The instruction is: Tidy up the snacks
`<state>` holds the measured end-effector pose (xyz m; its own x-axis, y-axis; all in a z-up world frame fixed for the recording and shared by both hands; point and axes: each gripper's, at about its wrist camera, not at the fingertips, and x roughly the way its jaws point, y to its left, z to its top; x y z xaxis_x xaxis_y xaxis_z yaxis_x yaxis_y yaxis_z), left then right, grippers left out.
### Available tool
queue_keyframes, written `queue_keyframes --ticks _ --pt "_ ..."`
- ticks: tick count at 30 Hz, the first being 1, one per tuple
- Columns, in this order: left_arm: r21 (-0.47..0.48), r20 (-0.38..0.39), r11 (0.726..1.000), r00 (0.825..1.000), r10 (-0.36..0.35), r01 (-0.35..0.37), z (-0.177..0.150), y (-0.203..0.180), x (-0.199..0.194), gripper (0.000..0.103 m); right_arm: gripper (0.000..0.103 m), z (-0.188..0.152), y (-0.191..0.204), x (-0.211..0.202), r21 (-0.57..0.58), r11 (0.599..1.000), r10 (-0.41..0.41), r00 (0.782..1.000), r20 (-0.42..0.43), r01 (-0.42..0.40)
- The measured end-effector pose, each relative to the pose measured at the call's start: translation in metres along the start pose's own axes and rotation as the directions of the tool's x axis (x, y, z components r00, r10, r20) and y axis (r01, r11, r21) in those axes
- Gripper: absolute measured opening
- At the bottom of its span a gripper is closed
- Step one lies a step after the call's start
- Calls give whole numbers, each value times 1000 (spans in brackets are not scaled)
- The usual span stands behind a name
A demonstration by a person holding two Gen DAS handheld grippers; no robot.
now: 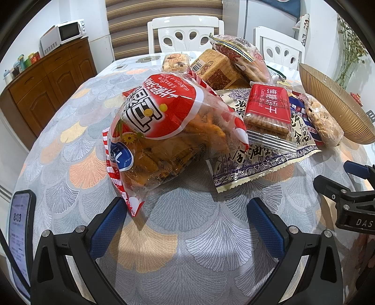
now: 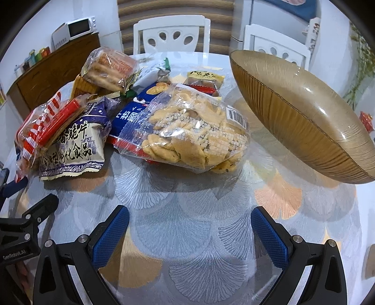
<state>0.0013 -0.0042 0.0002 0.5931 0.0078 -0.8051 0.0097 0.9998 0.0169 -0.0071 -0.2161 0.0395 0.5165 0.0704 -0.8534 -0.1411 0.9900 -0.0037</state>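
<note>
Well, bowl edge cut off.

Bare tablecloth ahead – snack pile blocks left, bowl right

Upper left I see a wooden sideboard with a white microwave on top. Two white chairs stand behind the table, before a striped blind.

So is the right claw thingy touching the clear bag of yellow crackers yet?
Apart. In the right wrist view the open right gripper hovers short of the cracker bag, with bare tablecloth showing between its fingertips and the bag.
</note>
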Motion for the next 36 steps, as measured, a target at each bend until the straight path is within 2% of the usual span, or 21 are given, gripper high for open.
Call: queue_keyframes --ticks 13,20,26,31,36 --pt "-1 0 1000 1000 -1 1 -1 0 -1 103 103 -12 -2 -4 -16 1000 18 1000 -6 -18" --pt "2 -3 1000 1000 1 -1 -1 -1 -1 103 103 -15 1 -12 -79 995 55 996 -77 -61" --pt "14 -14 1000 1000 -6 7 0 -1 1 103 103 -14 -3 -14 -52 996 60 983 -172 -70" --pt "20 -5 1000 1000 -15 15 1 2 2 103 103 -18 0 -17 -48 997 56 990 -131 -63" --pt "25 -3 999 1000 -21 21 -1 4 2 103 103 -39 -3 -26 -51 997 57 998 2 -56"
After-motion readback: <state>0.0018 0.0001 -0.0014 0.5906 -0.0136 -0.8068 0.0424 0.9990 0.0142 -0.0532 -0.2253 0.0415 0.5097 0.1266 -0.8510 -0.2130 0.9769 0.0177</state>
